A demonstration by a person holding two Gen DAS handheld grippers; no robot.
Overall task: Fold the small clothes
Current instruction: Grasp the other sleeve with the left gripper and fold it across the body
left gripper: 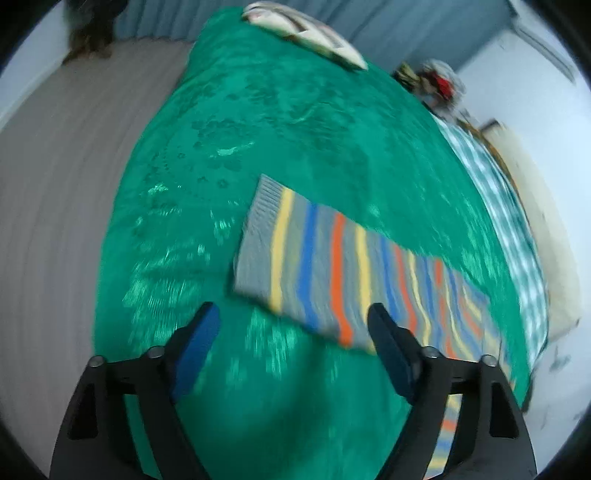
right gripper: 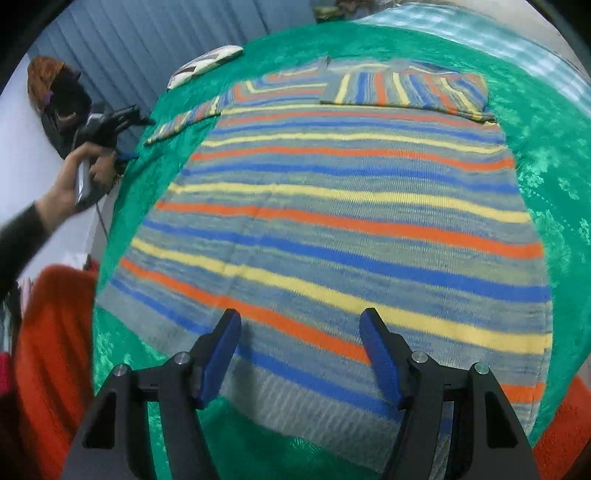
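A striped knit sweater (right gripper: 332,221), grey with blue, yellow and orange bands, lies flat on a green bedspread (right gripper: 554,155). Its right sleeve (right gripper: 402,90) is folded across the chest; its left sleeve (right gripper: 192,114) stretches out to the side. My right gripper (right gripper: 299,317) is open and empty, just above the sweater's ribbed hem. In the left wrist view the outstretched sleeve (left gripper: 325,258) lies ahead, cuff pointing away. My left gripper (left gripper: 291,314) is open and empty, hovering over the bedspread (left gripper: 258,110) at the sleeve's near edge. It also shows in the right wrist view (right gripper: 107,125), held by a hand.
A patterned pillow (left gripper: 306,33) lies at the bed's far end. A pile of clothes (left gripper: 436,81) sits beside the bed near a checked cloth (left gripper: 509,206). Grey floor (left gripper: 55,184) is to the left. An orange garment (right gripper: 51,350) is at the bed's near corner.
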